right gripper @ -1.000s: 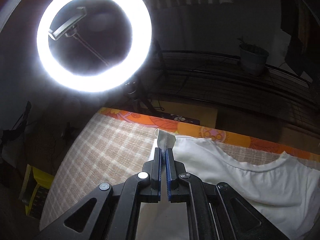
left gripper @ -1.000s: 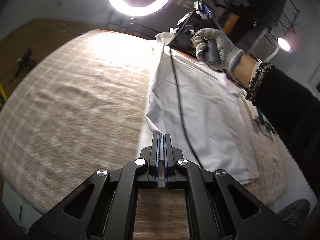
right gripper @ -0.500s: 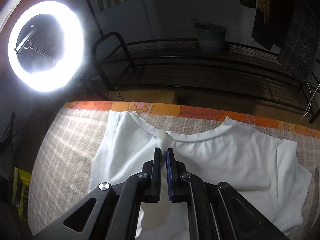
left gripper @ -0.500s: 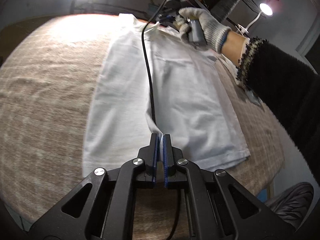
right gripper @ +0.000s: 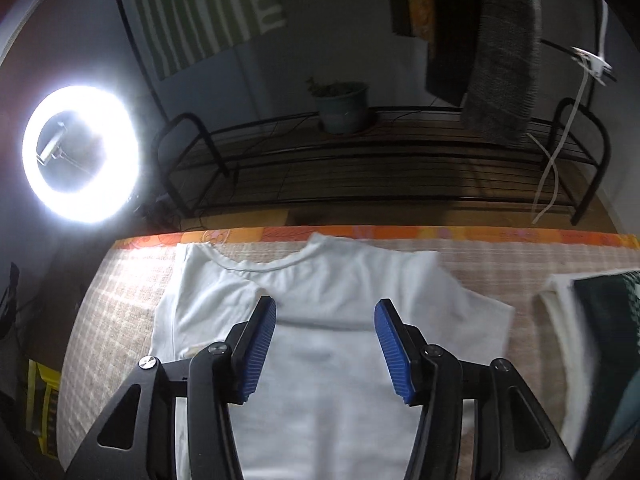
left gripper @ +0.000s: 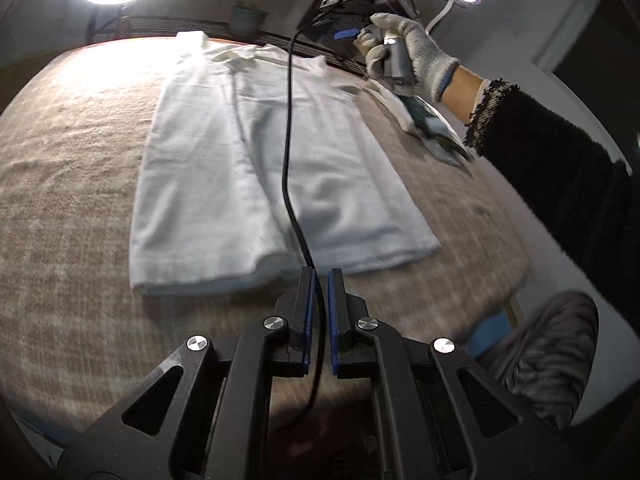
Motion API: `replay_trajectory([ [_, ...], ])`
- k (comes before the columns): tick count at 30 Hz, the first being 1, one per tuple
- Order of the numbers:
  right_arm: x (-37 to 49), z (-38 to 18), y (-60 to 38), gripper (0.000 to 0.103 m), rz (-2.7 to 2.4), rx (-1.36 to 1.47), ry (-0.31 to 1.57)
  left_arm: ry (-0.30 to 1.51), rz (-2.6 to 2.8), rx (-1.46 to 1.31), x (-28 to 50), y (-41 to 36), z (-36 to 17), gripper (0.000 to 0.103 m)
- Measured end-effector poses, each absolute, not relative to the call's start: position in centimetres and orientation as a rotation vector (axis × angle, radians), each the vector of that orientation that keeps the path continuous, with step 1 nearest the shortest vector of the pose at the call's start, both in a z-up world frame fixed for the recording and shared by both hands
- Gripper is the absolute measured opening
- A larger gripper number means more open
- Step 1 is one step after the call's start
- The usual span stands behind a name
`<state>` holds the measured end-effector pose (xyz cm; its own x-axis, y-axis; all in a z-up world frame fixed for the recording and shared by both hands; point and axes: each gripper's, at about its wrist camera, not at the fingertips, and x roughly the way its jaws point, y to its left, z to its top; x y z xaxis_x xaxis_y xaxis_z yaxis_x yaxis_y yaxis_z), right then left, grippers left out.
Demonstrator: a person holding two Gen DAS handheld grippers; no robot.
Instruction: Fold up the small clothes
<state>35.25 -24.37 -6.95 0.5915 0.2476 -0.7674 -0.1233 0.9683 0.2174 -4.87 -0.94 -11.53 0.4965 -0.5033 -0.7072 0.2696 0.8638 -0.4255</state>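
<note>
In the left wrist view, the left gripper (left gripper: 319,276) has its jaws only a little apart, with a narrow gap and no cloth between them. A black cable (left gripper: 287,152) runs through this gap and goes forward over the shirt (left gripper: 256,168). The shirt lies flat on the checked cover (left gripper: 68,184), just ahead of the jaws, its hem nearest to them. Far ahead and to the right, a gloved hand (left gripper: 408,54) holds the other tool.

In the right wrist view, the right gripper (right gripper: 326,312) has its jaws wide apart and they hold nothing. The shirt (right gripper: 332,280) is spread below and ahead of them, its collar toward the orange edge (right gripper: 280,235). A ring light (right gripper: 82,154) shines far left.
</note>
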Motion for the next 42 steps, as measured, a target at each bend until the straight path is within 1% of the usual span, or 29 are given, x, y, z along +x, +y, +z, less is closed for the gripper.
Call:
replay_trajectory([
  [6, 29.8, -3.7, -30.2, 0.054, 0.209, 0.157, 0.829, 0.918, -0.435, -0.226, -5.8, -1.9, -11.6, 0.003],
  [13, 24.0, -1.6, -37.6, 0.054, 0.216, 0.192, 0.776, 0.849, -0.327, -0.208, -4.0, -1.9, -10.3, 0.003],
  [18, 21.8, -1.2, -42.7, 0.054, 0.25, 0.23, 0.772, 0.829, -0.339, -0.147, -2.3, -5.4, -10.5, 0.003],
  [23, 20.0, -1.9, -45.9, 0.054, 0.281, 0.253, 0.785, 0.876, -0.436, -0.08, -0.8, -11.5, -12.1, 0.003],
  [24, 19.7, -2.3, -46.5, 0.054, 0.285, 0.255, 0.794, 0.885, -0.457, -0.075, -0.6, -12.7, -12.4, 0.007],
  [25, 19.6, -2.6, -46.7, 0.054, 0.286, 0.256, 0.8, 0.891, -0.477, -0.071, -0.7, -13.7, -12.6, 0.018],
  [26, 19.5, -3.1, -47.0, 0.054, 0.287, 0.258, 0.812, 0.901, -0.499, -0.067, -0.6, -14.9, -12.8, 0.026],
  [27, 19.4, -3.5, -47.2, 0.054, 0.289, 0.261, 0.822, 0.907, -0.516, -0.064, -0.5, -15.9, -13.1, 0.039],
  [28, 19.2, -3.7, -47.4, 0.054, 0.293, 0.265, 0.828, 0.908, -0.536, -0.063, -0.6, -16.8, -13.3, 0.04],
  [35, 19.7, -6.3, -47.6, 0.055, 0.326, 0.32, 0.863, 0.945, -0.574, 0.055, -0.1, -22.6, -14.8, 0.04],
  [39, 20.9, -7.6, -46.0, 0.056, 0.355, 0.343, 0.893, 0.963, -0.522, 0.106, 0.4, -23.7, -15.7, 0.04],
  [40, 21.4, -7.9, -45.2, 0.056, 0.366, 0.341, 0.903, 0.958, -0.507, 0.109, 0.5, -23.7, -15.6, 0.028],
  [41, 21.7, -8.1, -44.6, 0.056, 0.373, 0.341, 0.91, 0.958, -0.494, 0.109, 0.7, -23.7, -15.7, 0.02],
  [42, 22.2, -8.5, -43.8, 0.056, 0.386, 0.342, 0.917, 0.961, -0.492, 0.097, 0.9, -23.4, -15.8, 0.008],
])
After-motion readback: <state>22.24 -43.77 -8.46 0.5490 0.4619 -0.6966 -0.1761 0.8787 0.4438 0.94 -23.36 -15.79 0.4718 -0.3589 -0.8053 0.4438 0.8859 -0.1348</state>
